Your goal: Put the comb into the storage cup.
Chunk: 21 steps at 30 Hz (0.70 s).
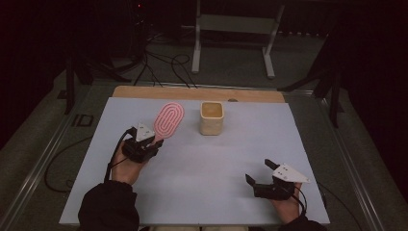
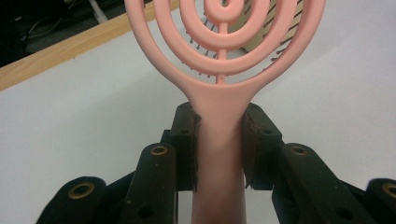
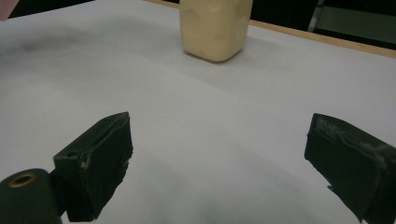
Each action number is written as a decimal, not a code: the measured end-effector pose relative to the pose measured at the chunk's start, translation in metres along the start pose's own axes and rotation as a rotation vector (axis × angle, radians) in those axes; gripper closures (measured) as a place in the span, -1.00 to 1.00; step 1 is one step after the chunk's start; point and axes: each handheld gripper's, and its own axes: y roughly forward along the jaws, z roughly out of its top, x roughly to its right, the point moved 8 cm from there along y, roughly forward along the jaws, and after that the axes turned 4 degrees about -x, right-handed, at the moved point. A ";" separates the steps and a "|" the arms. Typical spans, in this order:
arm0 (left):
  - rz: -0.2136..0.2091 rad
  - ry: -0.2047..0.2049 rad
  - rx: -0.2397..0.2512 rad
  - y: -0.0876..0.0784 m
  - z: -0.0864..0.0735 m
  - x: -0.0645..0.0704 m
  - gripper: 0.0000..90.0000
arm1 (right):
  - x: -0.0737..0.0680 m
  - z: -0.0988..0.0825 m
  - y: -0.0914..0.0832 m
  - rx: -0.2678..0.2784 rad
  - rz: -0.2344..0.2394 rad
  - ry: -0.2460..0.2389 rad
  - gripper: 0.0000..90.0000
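Left claw (image 1: 155, 143) noted closed on the handle of the pink brush (image 1: 168, 118); in the left gripper view the two pads are pressed against the handle's sides just below the neck (image 2: 219, 140). Brush carried, not lying flat, as far as can be judged: its oval head is seen raised off the white table (image 1: 202, 159) and tilted forward.

Long axis of the brush recorded as running from the left claw away and to the right, toward the far side of the table. Head of concentric pink rings is pointed at the cream container (image 1: 211, 117), which stands upright beyond and to the right of it. Bristles are seen through the rings in the left gripper view, with the container's pale wall behind them (image 2: 275, 37). Head and container appear near one another but apart; whether a gap remains in depth cannot be settled from above.

Right claw (image 1: 262, 172) noted at the near right of the table, jaws spread wide with nothing between them, well apart from the container (image 3: 215, 28) farther off.

Left hand judged the nearer by far. Coming move is judged to turn on bringing the brush head rightward and forward along its own axis to the container's open top.
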 end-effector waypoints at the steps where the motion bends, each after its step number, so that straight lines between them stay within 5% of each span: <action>1: -0.002 0.000 0.003 0.000 0.001 0.001 0.56 | -0.001 0.000 0.000 0.001 0.002 0.000 -0.83; 21: -0.048 0.116 0.070 -0.006 0.017 0.041 0.56 | -0.005 0.010 0.000 0.018 0.040 0.011 -0.83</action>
